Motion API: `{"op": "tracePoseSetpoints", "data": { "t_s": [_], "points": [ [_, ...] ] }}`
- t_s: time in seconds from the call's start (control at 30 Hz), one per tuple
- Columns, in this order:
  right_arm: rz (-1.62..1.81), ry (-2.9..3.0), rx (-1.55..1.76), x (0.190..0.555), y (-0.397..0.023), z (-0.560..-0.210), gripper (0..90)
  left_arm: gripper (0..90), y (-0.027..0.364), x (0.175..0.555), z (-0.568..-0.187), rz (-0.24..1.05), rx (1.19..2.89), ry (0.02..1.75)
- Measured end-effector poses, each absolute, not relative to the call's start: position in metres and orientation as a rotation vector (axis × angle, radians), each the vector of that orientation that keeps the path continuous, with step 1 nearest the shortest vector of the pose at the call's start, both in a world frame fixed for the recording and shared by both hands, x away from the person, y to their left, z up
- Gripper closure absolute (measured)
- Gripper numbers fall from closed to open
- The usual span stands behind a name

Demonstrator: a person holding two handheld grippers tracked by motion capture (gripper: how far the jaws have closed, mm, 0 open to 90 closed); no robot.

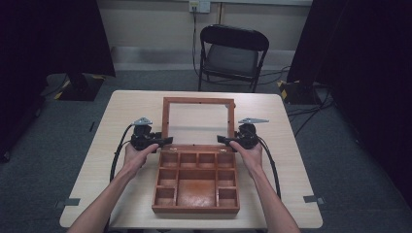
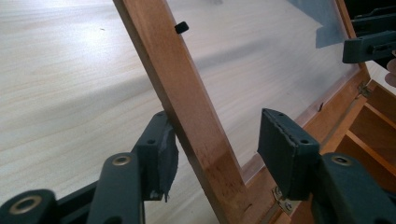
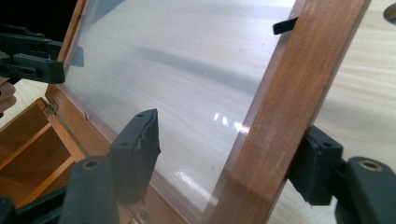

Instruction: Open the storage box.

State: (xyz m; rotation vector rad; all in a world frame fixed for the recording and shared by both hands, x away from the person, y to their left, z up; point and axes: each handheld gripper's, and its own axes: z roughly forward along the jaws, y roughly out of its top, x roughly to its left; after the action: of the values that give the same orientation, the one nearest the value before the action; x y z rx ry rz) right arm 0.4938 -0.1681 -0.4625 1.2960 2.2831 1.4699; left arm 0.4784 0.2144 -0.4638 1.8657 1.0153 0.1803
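From above, a wooden box (image 1: 196, 182) with small compartments sits on the pale table (image 1: 126, 104), close to the person's edge. Its glass-panelled lid (image 1: 198, 120) stands open, leaning back from the hinge. The left gripper (image 1: 163, 141) reaches in at the lid's left frame rail near the hinge, and the right gripper (image 1: 224, 140) does the same at the right rail. Each is held in a hand (image 1: 137, 154), forearms coming in from below. A black folding chair (image 1: 232, 53) stands beyond the table.

In the left gripper view, the jaws stand apart with the lid's wooden rail (image 2: 187, 116) passing between them. The left pad sits against or just beside the wood; the other pad is clear of it, over the glass side. A brass hinge (image 2: 281, 198) shows at the rail's foot, and the other gripper (image 2: 371, 44) appears at the far rail.

In the right gripper view, the jaws are likewise spread around the opposite rail (image 3: 280, 121). The outer pad sits right by the wood, though I cannot tell whether it touches; the inner pad stands off it, in front of the glass (image 3: 187, 74). The box compartments (image 3: 32, 149) lie at lower left.
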Motion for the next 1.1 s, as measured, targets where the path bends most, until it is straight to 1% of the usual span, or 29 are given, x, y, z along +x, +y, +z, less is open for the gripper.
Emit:
{"op": "tracePoseSetpoints", "data": {
  "t_s": [0.2, 0.4, 0.6, 0.67, 0.87, 1.1],
  "points": [
    [1.470, 2.293, 1.319, 0.495, -0.168, -0.466, 29.8, 42.7, 0.213, 0.480, -0.465, 0.177, 1.874, 1.023],
    [1.418, 2.284, 1.316, 0.495, -0.165, -0.468, 23.8, 39.3, 0.214, 0.480, -0.468, 0.182, 1.895, 1.028],
    [1.415, 2.279, 1.335, 0.496, -0.166, -0.472, 21.1, 32.6, 0.213, 0.480, -0.471, 0.191, 1.912, 1.028],
    [1.408, 2.282, 1.343, 0.496, -0.165, -0.473, 20.0, 32.1, 0.213, 0.481, -0.472, 0.167, 1.899, 1.036],
    [1.399, 2.277, 1.355, 0.496, -0.166, -0.476, 18.3, 31.7, 0.214, 0.482, -0.474, 0.152, 1.891, 1.052],
    [1.385, 2.276, 1.347, 0.495, -0.167, -0.476, 19.0, 29.9, 0.215, 0.482, -0.476, 0.152, 1.887, 1.062]
  ]
}}
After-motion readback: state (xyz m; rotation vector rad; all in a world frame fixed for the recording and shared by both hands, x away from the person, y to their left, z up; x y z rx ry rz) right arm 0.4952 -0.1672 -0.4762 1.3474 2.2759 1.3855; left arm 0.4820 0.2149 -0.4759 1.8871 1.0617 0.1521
